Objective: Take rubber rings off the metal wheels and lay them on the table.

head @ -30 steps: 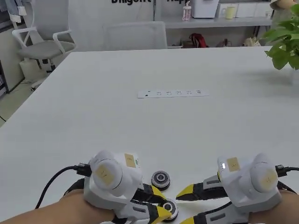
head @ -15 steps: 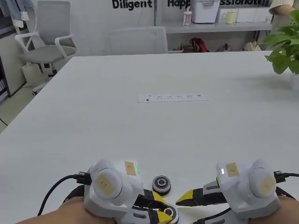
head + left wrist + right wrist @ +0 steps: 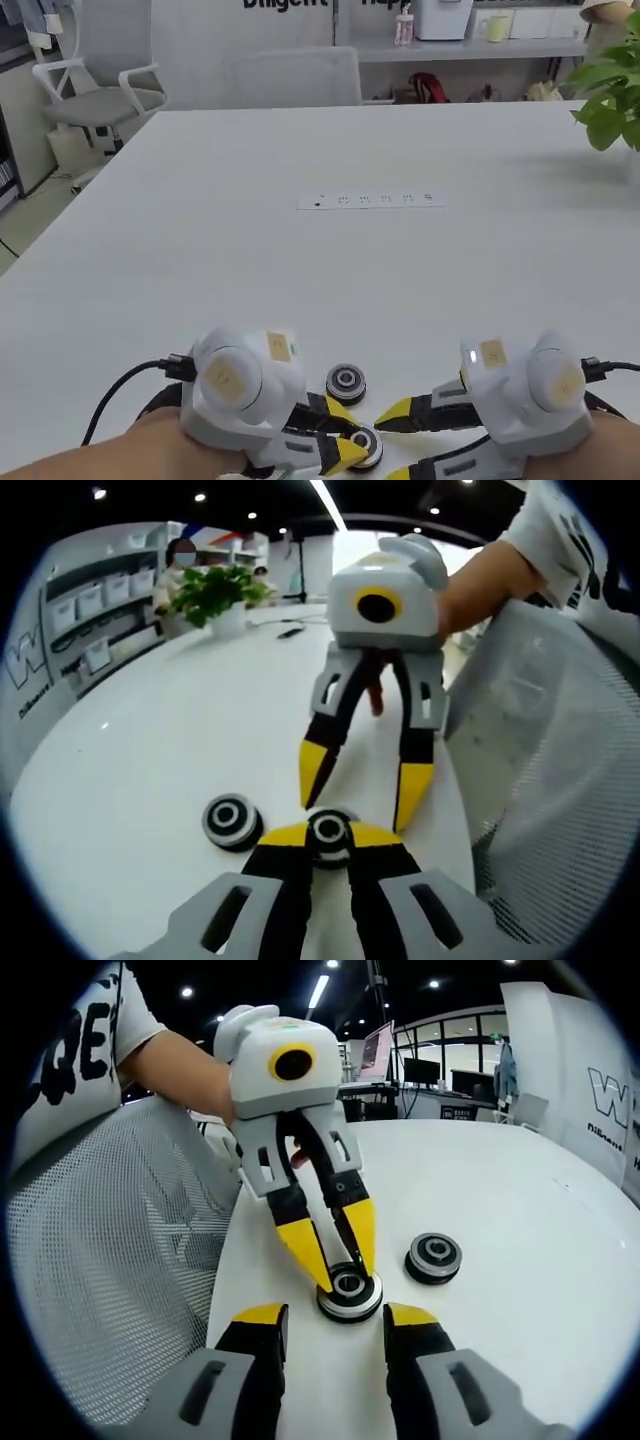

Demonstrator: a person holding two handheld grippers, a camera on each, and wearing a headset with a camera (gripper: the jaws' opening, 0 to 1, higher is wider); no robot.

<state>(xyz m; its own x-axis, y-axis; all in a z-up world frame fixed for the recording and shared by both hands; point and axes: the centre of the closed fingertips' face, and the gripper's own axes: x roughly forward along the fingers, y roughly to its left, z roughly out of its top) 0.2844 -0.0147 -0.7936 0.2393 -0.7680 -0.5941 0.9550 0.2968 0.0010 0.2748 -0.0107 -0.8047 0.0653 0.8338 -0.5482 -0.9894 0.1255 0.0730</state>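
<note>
Only your head has shifted in the last second: your left gripper (image 3: 348, 432) stays clamped on the near wheel (image 3: 362, 440) at the table (image 3: 300, 270) edge and your right gripper (image 3: 392, 445) stays open just beside it, so I judge that peeling has yet to start on wheel 1.

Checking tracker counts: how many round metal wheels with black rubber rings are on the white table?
2. One black-ringed round metal wheel sits between the left gripper's yellow tips; the second wheel lies free beside it on the white table. Others may be hidden.
</note>
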